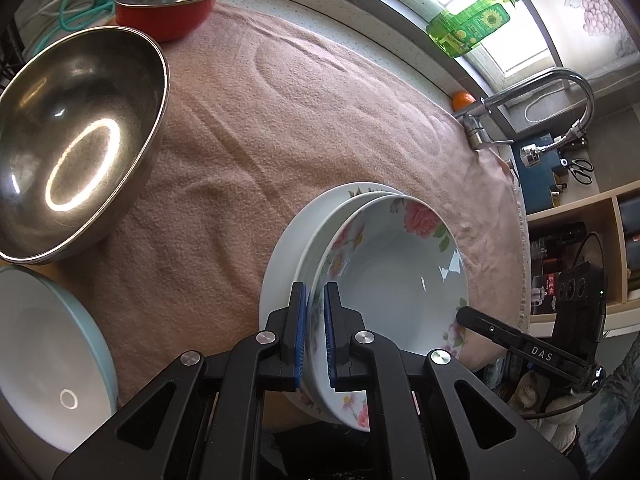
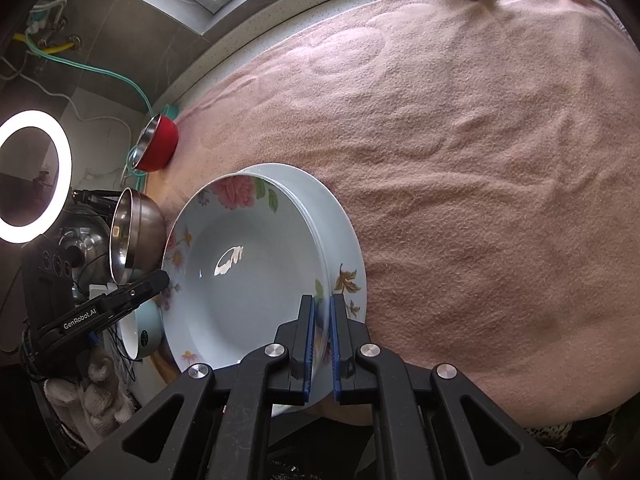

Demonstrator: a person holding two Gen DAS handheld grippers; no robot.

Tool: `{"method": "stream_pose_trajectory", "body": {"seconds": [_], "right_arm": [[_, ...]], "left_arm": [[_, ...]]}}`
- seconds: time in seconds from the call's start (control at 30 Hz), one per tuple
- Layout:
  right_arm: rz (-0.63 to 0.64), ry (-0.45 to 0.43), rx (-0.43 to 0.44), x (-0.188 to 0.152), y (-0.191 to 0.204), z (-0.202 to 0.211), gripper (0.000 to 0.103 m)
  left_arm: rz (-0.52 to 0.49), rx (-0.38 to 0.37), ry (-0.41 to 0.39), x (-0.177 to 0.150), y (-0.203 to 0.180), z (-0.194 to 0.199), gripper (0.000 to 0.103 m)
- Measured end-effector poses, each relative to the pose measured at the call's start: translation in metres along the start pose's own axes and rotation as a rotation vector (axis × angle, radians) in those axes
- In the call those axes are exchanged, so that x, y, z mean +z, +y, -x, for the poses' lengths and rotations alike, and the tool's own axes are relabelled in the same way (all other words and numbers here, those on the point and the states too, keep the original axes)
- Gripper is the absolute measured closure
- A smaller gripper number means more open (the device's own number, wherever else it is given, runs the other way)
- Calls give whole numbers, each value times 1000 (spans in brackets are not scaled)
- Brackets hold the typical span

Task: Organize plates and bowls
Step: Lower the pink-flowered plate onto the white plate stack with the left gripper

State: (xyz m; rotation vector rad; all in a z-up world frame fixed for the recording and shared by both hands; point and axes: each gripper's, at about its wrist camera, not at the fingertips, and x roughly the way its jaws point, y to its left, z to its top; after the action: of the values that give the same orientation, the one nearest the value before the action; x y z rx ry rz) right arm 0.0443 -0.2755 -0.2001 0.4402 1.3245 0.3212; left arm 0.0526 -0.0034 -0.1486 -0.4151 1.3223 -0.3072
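A floral deep plate (image 1: 384, 264) rests on top of a second, wider plate (image 1: 288, 248) on the pink towel (image 1: 280, 120). My left gripper (image 1: 316, 300) is shut on the floral plate's near rim. My right gripper (image 2: 323, 312) is shut on the opposite rim of the same floral plate (image 2: 248, 264), with the lower plate (image 2: 344, 248) beneath it. Each gripper's finger shows in the other's view, the right one (image 1: 472, 316) and the left one (image 2: 152, 280), at the plate's edge.
A large steel bowl (image 1: 72, 140) sits left, a red bowl (image 1: 168, 4) behind it, and a pale blue-rimmed dish (image 1: 44, 360) at near left. A faucet (image 1: 560, 92) and green bottle (image 1: 468, 24) stand at the back right. Shelves (image 1: 580, 248) lie past the towel's right edge.
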Motion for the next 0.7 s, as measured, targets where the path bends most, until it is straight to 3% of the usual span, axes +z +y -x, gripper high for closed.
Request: {"method": "stream_pose_trajectory", "body": {"seconds": [0.17, 0.7], "right_arm": [[47, -7, -41, -1, 8, -1, 94], [44, 18, -43, 2, 8, -4, 93]], "left_arm": [[-1, 4, -4, 1, 0, -1, 96], [-61, 38, -9, -1, -5, 1, 96]]}}
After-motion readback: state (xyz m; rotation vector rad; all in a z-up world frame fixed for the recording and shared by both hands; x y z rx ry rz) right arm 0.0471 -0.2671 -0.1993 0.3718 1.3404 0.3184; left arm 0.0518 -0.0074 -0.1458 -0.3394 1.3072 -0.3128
